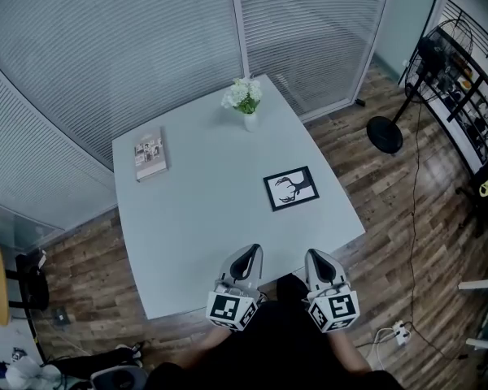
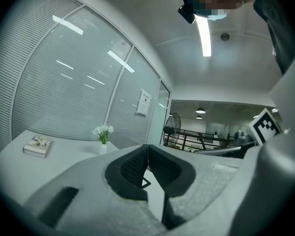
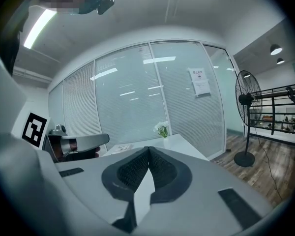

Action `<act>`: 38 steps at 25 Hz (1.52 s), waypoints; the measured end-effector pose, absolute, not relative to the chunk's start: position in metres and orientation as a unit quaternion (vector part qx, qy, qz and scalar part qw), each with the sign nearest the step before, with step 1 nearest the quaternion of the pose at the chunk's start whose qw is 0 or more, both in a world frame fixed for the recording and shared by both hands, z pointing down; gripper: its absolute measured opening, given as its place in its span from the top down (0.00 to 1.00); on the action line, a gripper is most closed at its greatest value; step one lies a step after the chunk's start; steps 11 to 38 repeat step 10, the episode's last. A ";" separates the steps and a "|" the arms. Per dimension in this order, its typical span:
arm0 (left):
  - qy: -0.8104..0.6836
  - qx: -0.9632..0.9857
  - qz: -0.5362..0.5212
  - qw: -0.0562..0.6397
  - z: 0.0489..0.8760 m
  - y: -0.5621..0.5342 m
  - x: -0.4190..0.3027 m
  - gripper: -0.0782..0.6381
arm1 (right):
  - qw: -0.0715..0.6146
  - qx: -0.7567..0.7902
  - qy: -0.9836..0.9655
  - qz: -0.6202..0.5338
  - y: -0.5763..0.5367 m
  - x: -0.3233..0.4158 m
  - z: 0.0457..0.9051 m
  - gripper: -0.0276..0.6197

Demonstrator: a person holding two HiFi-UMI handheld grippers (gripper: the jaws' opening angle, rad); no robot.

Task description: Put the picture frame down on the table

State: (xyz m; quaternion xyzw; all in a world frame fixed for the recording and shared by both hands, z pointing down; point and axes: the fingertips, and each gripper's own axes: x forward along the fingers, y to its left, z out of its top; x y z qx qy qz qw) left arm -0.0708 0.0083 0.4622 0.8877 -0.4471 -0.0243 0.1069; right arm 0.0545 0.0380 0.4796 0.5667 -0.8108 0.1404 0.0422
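The picture frame point(image 1: 291, 188) lies flat on the bench point(image 1: 195, 218), close to its right edge. The left gripper point(image 1: 247, 257) and right gripper point(image 1: 315, 258) hover at the near edge, both clenched on nothing.

An office: glass partition walls point(image 1: 106, 47) with blinds, white table point(image 1: 203, 210), standing fan point(image 1: 390, 128).

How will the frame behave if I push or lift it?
The frame lies flat on the smooth table, so it should slide, not tip. It looks thin and rigid, probably light. Lying flush, its edges may be hard to pinch.
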 end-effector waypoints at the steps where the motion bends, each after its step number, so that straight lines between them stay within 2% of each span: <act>1: -0.448 0.887 -0.025 0.108 0.462 0.008 -0.070 0.87 | 0.042 0.567 -0.811 0.141 0.038 0.055 0.480 0.94; 38: -0.443 0.890 -0.023 0.104 0.464 0.007 -0.066 0.87 | 0.048 0.565 -0.811 0.142 0.036 0.056 0.483 0.94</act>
